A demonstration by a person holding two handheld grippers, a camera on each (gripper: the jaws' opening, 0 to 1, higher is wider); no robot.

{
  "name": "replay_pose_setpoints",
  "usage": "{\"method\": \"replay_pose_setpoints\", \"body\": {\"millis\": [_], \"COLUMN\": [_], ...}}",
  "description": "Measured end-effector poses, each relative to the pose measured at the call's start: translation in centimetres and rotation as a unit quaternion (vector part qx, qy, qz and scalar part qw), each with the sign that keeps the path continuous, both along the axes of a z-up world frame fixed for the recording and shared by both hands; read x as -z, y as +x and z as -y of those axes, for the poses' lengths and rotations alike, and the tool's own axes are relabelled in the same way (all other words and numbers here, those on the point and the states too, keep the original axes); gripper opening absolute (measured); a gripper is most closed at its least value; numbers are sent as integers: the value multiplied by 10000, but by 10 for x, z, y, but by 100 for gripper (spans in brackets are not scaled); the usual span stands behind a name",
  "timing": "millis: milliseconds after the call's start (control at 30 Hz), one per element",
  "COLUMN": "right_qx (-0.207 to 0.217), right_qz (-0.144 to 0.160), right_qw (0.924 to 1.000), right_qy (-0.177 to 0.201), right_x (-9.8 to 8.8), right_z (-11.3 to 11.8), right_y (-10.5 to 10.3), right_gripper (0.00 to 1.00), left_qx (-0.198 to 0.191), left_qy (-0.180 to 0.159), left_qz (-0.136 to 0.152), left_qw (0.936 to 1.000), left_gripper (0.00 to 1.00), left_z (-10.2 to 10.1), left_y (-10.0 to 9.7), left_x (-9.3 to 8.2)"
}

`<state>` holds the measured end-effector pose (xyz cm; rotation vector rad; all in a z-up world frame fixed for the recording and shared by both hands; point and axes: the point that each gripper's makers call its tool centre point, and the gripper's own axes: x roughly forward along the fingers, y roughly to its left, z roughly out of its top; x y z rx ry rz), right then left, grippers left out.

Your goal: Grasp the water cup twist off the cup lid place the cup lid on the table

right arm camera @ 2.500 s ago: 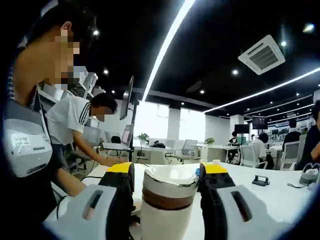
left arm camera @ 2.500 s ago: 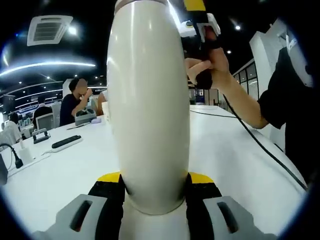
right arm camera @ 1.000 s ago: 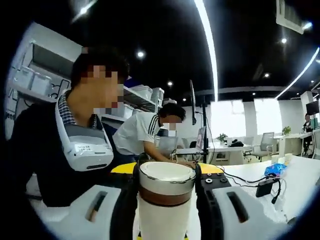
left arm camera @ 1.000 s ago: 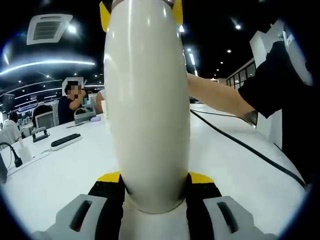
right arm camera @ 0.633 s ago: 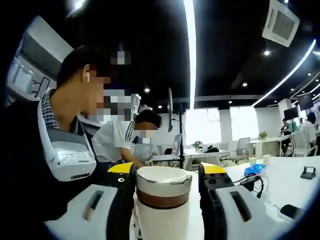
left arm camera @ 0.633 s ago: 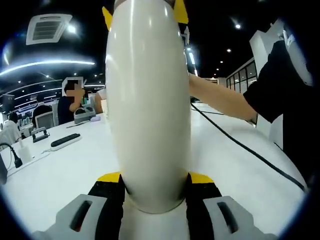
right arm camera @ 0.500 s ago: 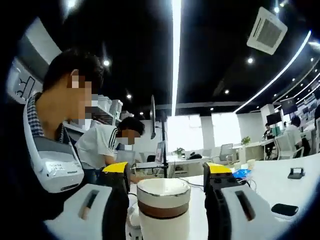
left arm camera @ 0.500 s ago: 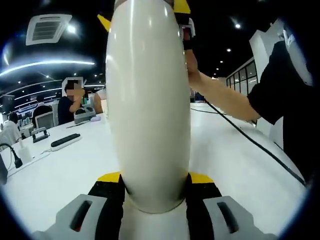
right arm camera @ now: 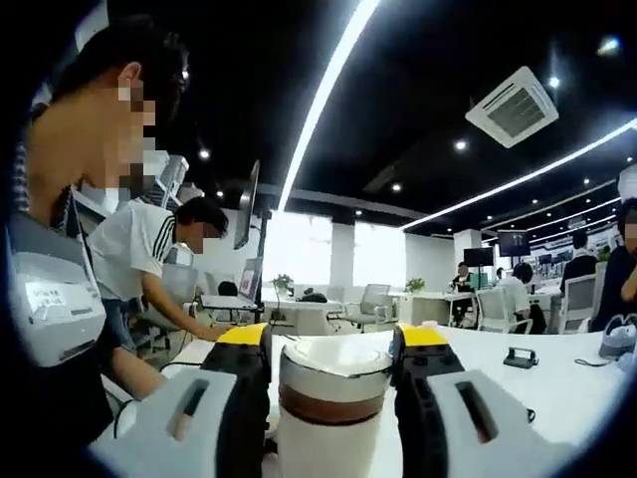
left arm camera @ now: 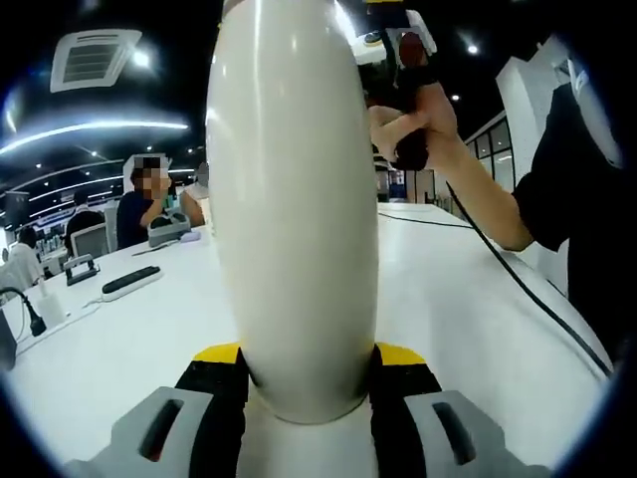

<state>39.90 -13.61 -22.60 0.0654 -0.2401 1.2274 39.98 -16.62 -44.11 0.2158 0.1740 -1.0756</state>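
Two hand-held grippers clamped, left [left arm camera: 307, 370] on glossy cream cup [left arm camera: 294, 199], right [right arm camera: 330, 351] (metal-rimmed) on lid [right arm camera: 333, 373].

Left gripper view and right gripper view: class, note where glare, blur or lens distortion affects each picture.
Left gripper view: the tall cream water cup bulges barrel-like from fisheye distortion, with a soft ceiling-light sheen down its side. Right gripper view: the ceiling light strip blows out white and curves; the cream cup lid with a brown band looks slightly soft.
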Motion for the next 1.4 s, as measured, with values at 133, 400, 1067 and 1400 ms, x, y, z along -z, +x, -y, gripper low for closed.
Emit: {"method": "replay_pose_setpoints", "body": {"millis": [133, 400, 1067, 1400], "right_qx": [-213, -1065, -3426, -2908], "right_qz": [-2, -23, -183, -312], "right_qw": [9998, 9942, 9391, 9562], "right_qy": [-12, -116, -162, -65], "right_x": [-2, -1, 1, 5], "right_z": [-3, -4, -8, -5], "right_y": [-5, -9, -17, -18], "right_gripper": [48, 47, 47, 50], "left_qx": [0, 3, 5, 15], "left_qy": [15, 29, 50, 53], "left_qz": [10, 12, -28, -32], "left_qw": [10000, 10000, 10000, 10000], "left_gripper": [49, 49, 49, 49], "left_z": [-1, -2, -3, -2], "left_y": [0, 0, 0, 0], "left_x": [1, 2, 3, 2]}}
